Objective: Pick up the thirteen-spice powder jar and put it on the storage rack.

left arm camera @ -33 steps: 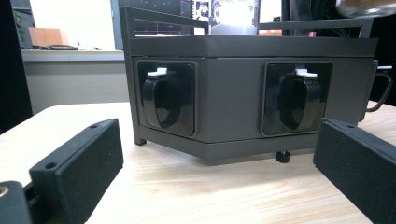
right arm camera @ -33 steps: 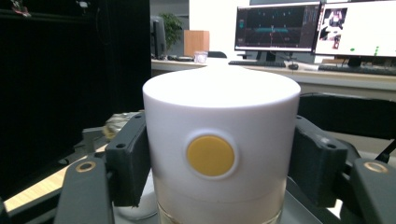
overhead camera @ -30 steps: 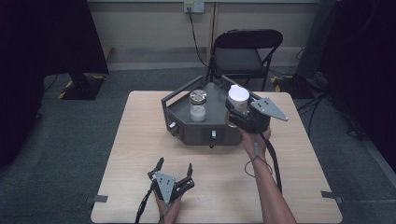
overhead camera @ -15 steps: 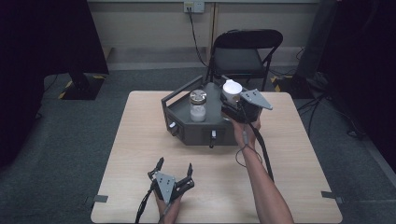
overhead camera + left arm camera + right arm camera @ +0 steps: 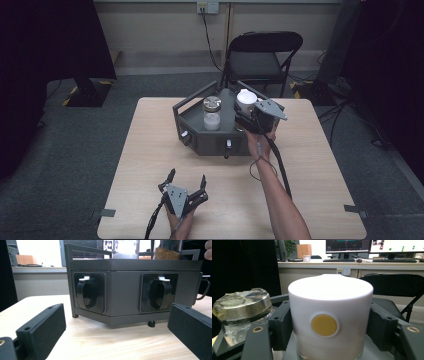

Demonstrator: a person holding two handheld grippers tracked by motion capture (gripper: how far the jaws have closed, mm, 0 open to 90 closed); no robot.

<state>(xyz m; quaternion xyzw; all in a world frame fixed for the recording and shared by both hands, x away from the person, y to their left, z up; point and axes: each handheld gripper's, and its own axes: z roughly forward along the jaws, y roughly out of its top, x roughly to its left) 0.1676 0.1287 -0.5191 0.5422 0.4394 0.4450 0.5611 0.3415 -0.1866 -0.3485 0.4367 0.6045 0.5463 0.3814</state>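
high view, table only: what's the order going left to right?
Left hand-held gripper → jar with the metal lid on the dark rack → white-capped jar → right hand-held gripper, shut on that jar.

The right gripper [image 5: 246, 106] has carried the white-capped jar [image 5: 245, 98] leftward — lower, over the dark rack [image 5: 200, 140].

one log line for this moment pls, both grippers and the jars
right hand-held gripper: shut on white-lidded jar on dark rack | left hand-held gripper: open, holds nothing, on table | metal-lidded jar: in rack, untouched
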